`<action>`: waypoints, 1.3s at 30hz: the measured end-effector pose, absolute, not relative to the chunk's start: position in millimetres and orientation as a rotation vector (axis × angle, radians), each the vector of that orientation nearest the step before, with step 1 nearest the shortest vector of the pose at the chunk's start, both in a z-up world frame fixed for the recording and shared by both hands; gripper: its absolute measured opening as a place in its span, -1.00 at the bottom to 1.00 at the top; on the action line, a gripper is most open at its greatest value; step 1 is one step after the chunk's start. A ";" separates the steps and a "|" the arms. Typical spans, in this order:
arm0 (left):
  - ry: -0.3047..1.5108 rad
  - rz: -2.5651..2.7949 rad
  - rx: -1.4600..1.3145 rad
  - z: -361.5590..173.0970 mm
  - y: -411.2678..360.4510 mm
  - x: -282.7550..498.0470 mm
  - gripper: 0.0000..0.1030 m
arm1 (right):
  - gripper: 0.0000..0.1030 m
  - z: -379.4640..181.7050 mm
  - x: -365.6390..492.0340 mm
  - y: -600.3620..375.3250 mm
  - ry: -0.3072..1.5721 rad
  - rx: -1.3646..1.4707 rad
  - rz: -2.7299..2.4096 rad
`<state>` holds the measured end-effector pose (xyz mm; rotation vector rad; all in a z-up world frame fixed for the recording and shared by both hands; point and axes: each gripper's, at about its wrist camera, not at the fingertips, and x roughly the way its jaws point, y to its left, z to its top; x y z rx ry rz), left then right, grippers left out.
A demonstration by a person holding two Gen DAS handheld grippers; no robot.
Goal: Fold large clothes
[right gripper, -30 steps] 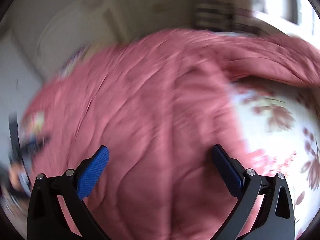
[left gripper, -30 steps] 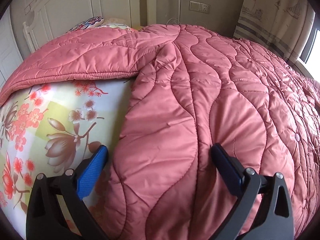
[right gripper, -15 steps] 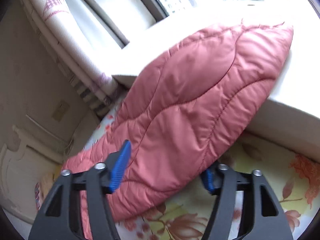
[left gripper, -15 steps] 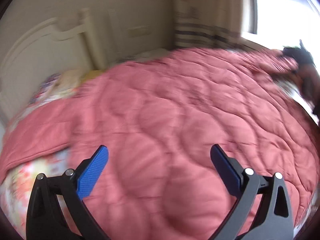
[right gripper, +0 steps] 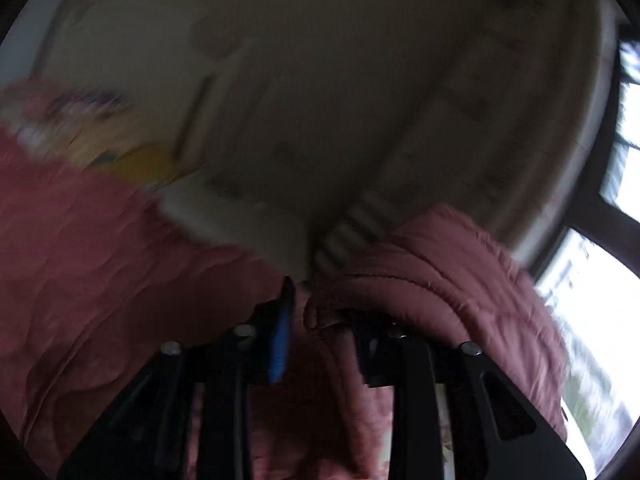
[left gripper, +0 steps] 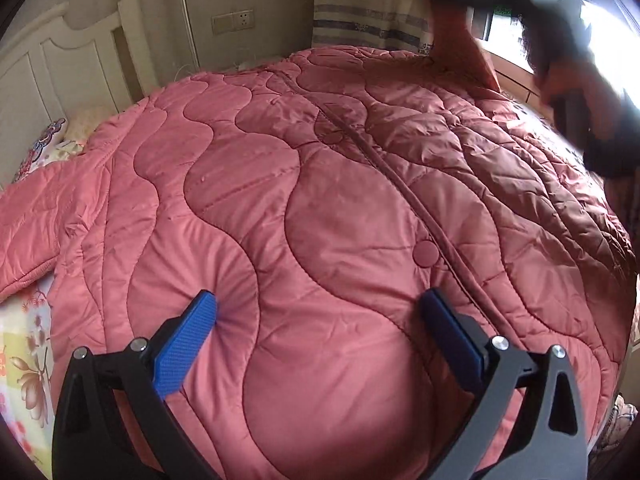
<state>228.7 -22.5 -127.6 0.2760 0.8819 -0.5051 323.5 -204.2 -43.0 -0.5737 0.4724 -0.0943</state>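
**Right gripper clamped on coat sleeve, left gripper spread and empty**

Right gripper (right gripper: 320, 320): jaws about half shut, pinching a bunched fold of the pink sleeve (right gripper: 432, 264). They've just been closing, with the fabric between them. View is badly blurred, so the exact pad contact is hard to confirm.

Left gripper (left gripper: 320, 320): jaws wide apart, holding nothing. Left blue pad tip (left gripper: 188, 336) dents the padding at 7 o'clock.

Quilted coat (left gripper: 320, 184) lies front-up across the floral bedsheet (left gripper: 24, 360), filling the left view; front placket runs 12 to 5 o'clock with a round snap (left gripper: 425, 253) near centre. Headboard (left gripper: 60, 64) at 10 o'clock.

Handling, my read: light, puffy, fully limp, compresses under the pads. The shell looks satiny and likely slippery, so a thin pinch may slide. Grab at stitched edges (cuff, hem, placket), where layers bunch. Wavy quilting channels, creased sheen.
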 end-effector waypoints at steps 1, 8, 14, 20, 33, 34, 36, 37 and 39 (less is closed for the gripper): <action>0.881 -0.505 0.270 -127.9 -20.8 227.0 0.96 | 0.56 -66.8 323.6 -176.8 0.538 -0.672 0.008; 0.888 -0.508 0.179 -114.3 -4.7 221.8 0.96 | 0.76 -87.1 312.6 -205.4 0.656 -0.500 0.123; 0.852 -0.579 0.052 -65.0 -3.5 245.1 0.96 | 0.75 -35.7 298.8 -341.5 0.626 -0.029 -0.019; 0.914 -0.303 -0.295 -79.8 22.3 369.8 0.79 | 0.38 -79.6 309.8 -399.2 0.797 0.130 -0.112; 0.848 -0.274 -0.509 -124.7 28.2 437.8 -0.82 | 0.13 -102.0 280.3 -410.7 0.811 0.264 -0.016; 0.843 -0.276 -0.533 -124.9 31.1 437.6 -0.83 | 0.08 -101.5 276.8 -405.3 0.808 0.253 -0.010; 0.831 -0.274 -0.516 -124.4 31.4 435.4 -0.83 | 0.01 -98.8 277.3 -399.0 0.813 0.216 0.003; 0.824 -0.274 -0.505 -123.0 29.0 434.0 -0.83 | -0.02 -98.6 279.7 -396.0 0.817 0.197 0.004; 0.817 -0.280 -0.519 -122.3 32.0 433.5 -0.83 | -0.05 -97.6 285.0 -390.8 0.819 0.160 -0.011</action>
